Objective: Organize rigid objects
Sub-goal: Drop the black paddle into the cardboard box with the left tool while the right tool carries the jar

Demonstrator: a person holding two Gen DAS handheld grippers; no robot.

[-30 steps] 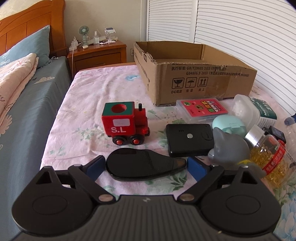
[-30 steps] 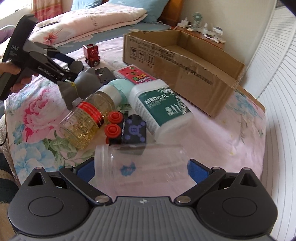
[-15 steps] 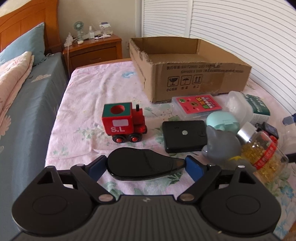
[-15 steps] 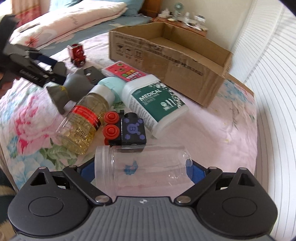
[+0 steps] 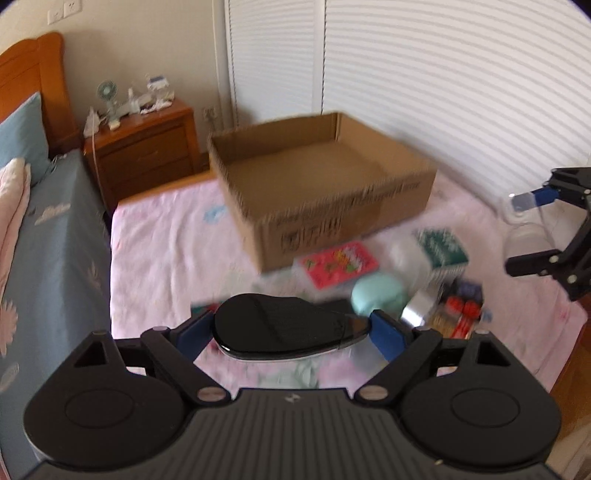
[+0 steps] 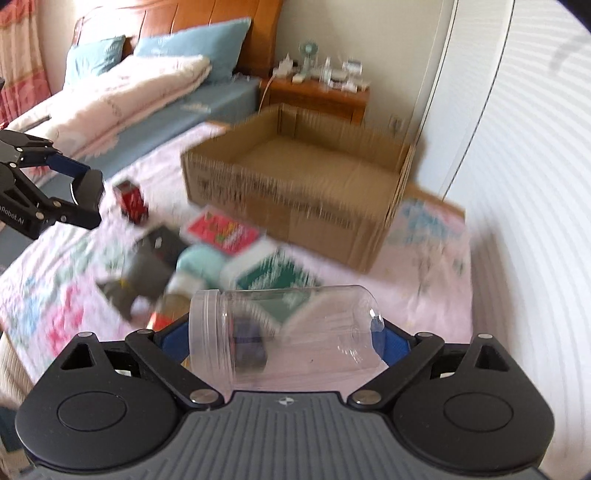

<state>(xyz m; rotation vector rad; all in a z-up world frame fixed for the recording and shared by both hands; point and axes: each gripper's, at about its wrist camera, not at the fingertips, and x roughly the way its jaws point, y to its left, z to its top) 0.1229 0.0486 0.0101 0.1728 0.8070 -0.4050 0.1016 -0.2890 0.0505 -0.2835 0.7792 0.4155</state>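
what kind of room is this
A bedroom, most likely: a bed with a wooden headboard and blue pillows, a nightstand beside it, and louvred closet doors behind the cardboard box.

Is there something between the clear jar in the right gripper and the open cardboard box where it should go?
Nothing visible blocks it. The clear jar is held above the bed, and the cardboard box ahead is open on top and looks empty. The green-labelled container and the red card pack lie lower, on the bed.
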